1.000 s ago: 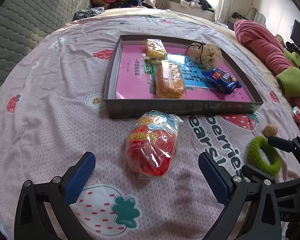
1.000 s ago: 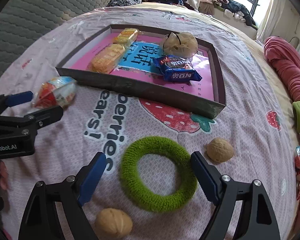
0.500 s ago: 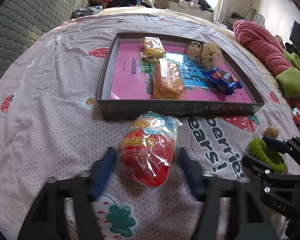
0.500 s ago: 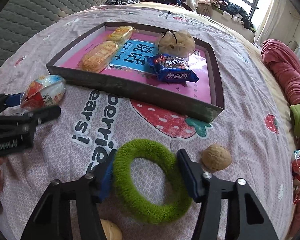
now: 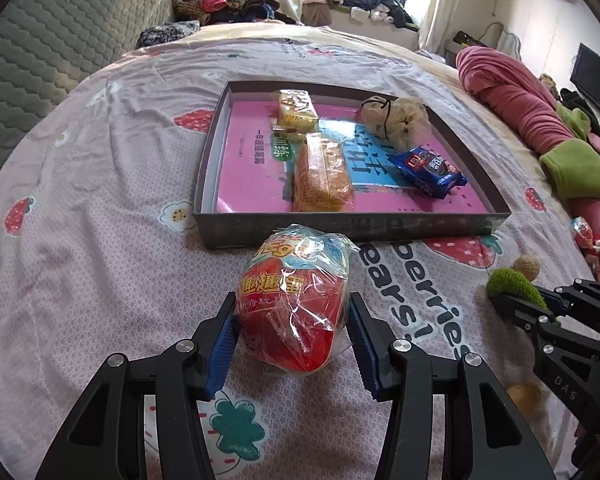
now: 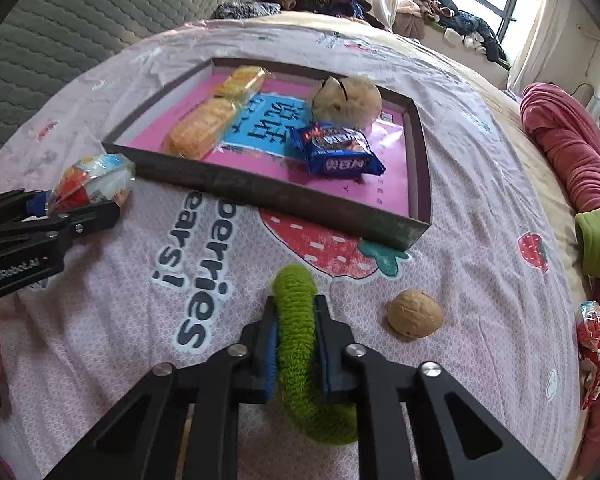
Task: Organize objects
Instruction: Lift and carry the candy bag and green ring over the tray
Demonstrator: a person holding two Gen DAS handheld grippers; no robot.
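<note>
My left gripper (image 5: 292, 336) is shut on a red snack bag (image 5: 294, 308) in clear wrap, on the bedsheet just in front of the shallow dark box (image 5: 380, 229). The bag also shows in the right wrist view (image 6: 94, 184). My right gripper (image 6: 296, 344) is shut on a fuzzy green ring (image 6: 300, 332), squeezed flat between the pads; the ring also shows in the left wrist view (image 5: 508, 280). The box (image 6: 284, 200) holds a yellow cracker pack (image 5: 296, 110), an orange biscuit pack (image 5: 322, 178), a blue cookie pack (image 5: 430, 170) and a beige pouch (image 5: 396, 122).
A walnut (image 6: 414, 316) lies on the sheet right of the green ring. A small wrapped candy (image 6: 590, 324) sits at the right edge. Pink and green bedding (image 5: 540, 120) is piled on the right. A grey quilted headboard (image 5: 40, 40) stands at the left.
Both grippers closed: the left one on the red snack bag, the right one on the green ring, squashing it narrow. Both moved slightly forward.
</note>
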